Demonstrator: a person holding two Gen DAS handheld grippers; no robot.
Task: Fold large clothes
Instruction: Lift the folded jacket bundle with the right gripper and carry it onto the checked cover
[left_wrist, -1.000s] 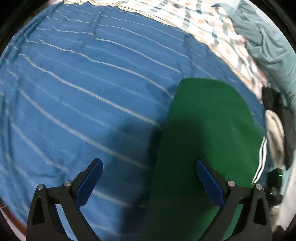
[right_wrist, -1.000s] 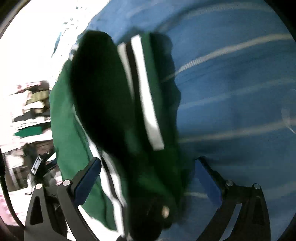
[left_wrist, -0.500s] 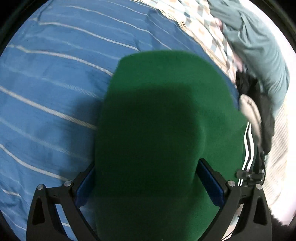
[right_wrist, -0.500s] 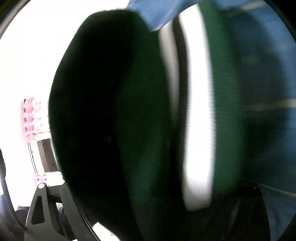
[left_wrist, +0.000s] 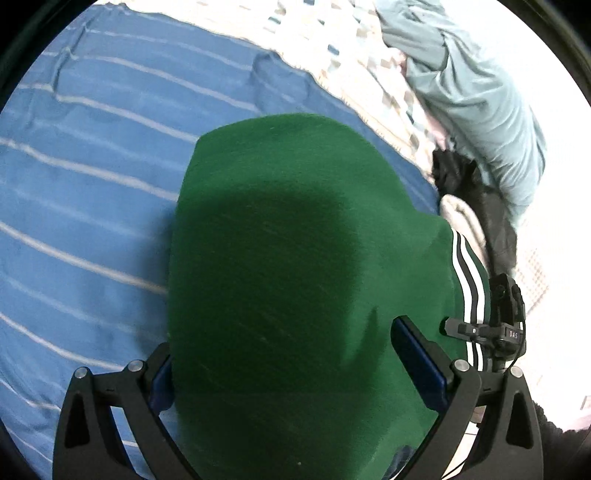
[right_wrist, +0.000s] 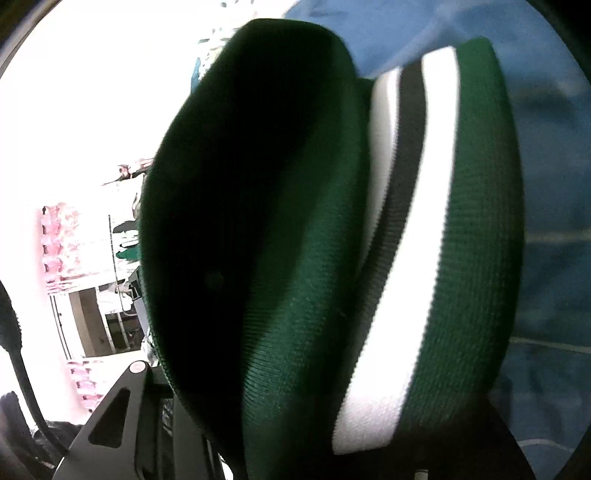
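Left tool (left_wrist: 295, 369) spread astride green garment (left_wrist: 295, 240); right tool's (right_wrist: 314, 424) state cannot be told.

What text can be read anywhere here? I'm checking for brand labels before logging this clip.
"DAS" or similar: pale letters on the small black device beside the green knit garment, too small to read surely.
Green garment, blue striped bedsheet: no readable text.
Bright room in the right wrist view: unreadable.

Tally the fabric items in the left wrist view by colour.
Green: 1, green garment
Blue striped: 1, blue striped sheet
Checked: 1, checked blanket
Teal: 1, teal garment
Black: 1, black garment
Cream: 1, cream cloth
Total: 6
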